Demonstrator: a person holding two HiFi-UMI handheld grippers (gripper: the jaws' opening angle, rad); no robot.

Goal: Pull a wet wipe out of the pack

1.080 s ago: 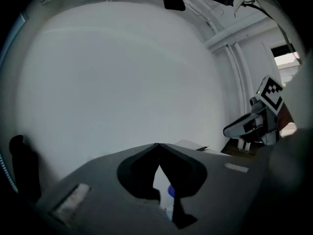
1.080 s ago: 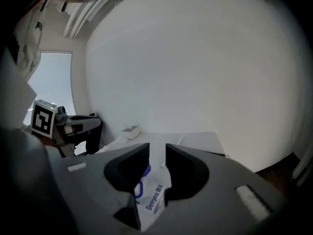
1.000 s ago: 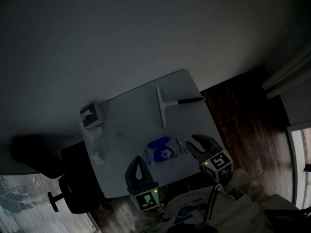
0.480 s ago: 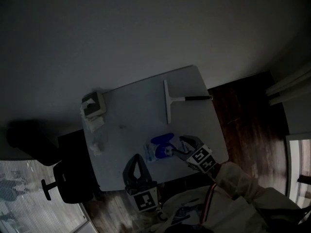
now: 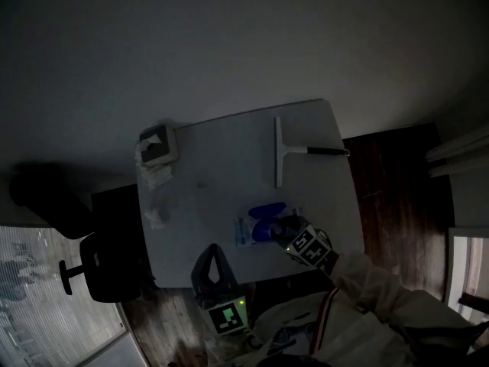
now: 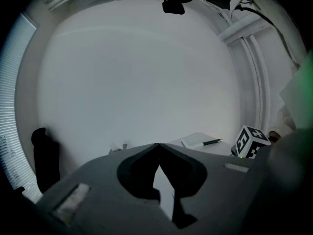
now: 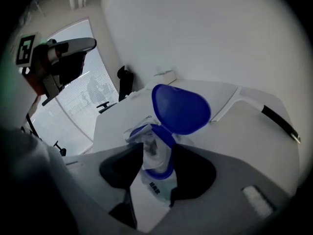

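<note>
Though it has no part in this step, left gripper (image 6: 157, 146): jaws pressed together, empty, at the near edge of the table (image 5: 206, 182).
Pack (image 5: 244, 232): flat on the table, blue lid (image 7: 181, 106) flipped up, tuft of wipe (image 7: 149, 143) standing in the opening.
Right gripper (image 7: 157, 150): jaws have just been closing; apart either side of the tuft, not yet pinching.
Method: I'd close low on the tuft and pull straight up, slowly; the light pack may lift with it.

Dim, underexposed head view; fisheye-warped, dark-edged gripper views.
</note>
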